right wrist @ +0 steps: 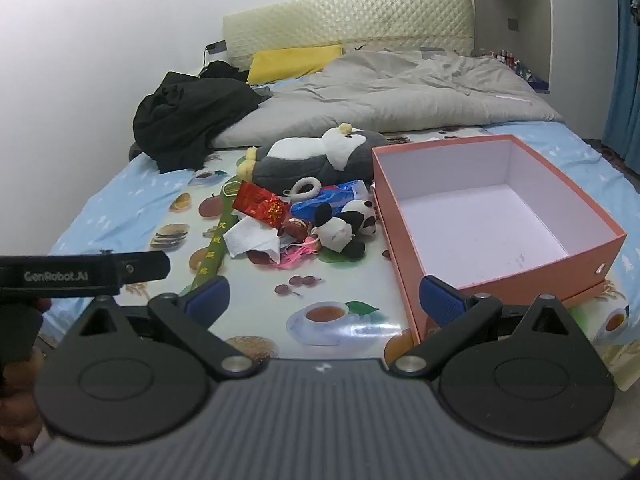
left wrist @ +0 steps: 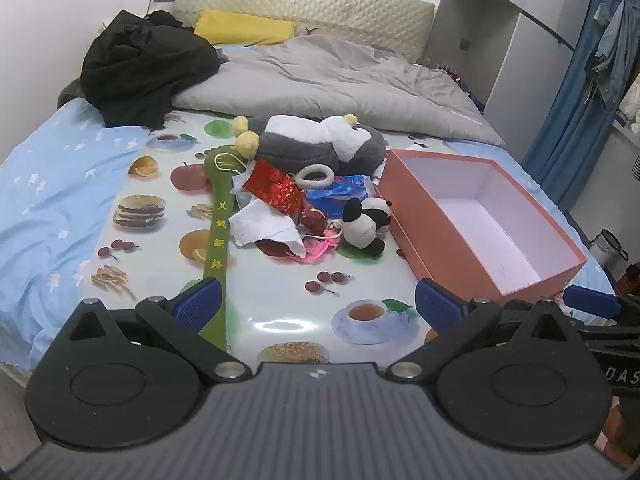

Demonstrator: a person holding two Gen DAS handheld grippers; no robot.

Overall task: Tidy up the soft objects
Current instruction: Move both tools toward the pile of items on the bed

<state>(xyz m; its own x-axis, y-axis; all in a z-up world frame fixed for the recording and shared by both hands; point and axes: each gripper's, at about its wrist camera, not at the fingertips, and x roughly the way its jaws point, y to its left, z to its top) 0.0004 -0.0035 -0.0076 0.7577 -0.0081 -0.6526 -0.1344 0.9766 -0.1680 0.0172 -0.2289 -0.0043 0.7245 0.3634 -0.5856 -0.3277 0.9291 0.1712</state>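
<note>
Heap of soft goods—fuzzy grey-white penguin plush (left wrist: pixel 320 144), small panda plush (left wrist: pixel 366 226), crumpled tissue (left wrist: pixel 266 226)—on glossy printed mat (left wrist: pixel 280 320) just left of rigid pink box (left wrist: pixel 480 216); left gripper (left wrist: pixel 316 306) and right gripper (right wrist: pixel 324 298) spread wide, holding nothing.

A printed mat (left wrist: pixel 168 264) covers the near part of the bed (left wrist: pixel 52 200); a heap of small things lies on its middle, an open box (left wrist: pixel 480 216) just right of it; in the heap, a large plush penguin (left wrist: pixel 320 142) lies at the back, a small panda (left wrist: pixel 366 226) at the front right beside the box, a long fabric strip (left wrist: pixel 218 236) along the left; a duvet (left wrist: pixel 340 80) lies behind, dark clothes (left wrist: pixel 144 68) at the back left.
</note>
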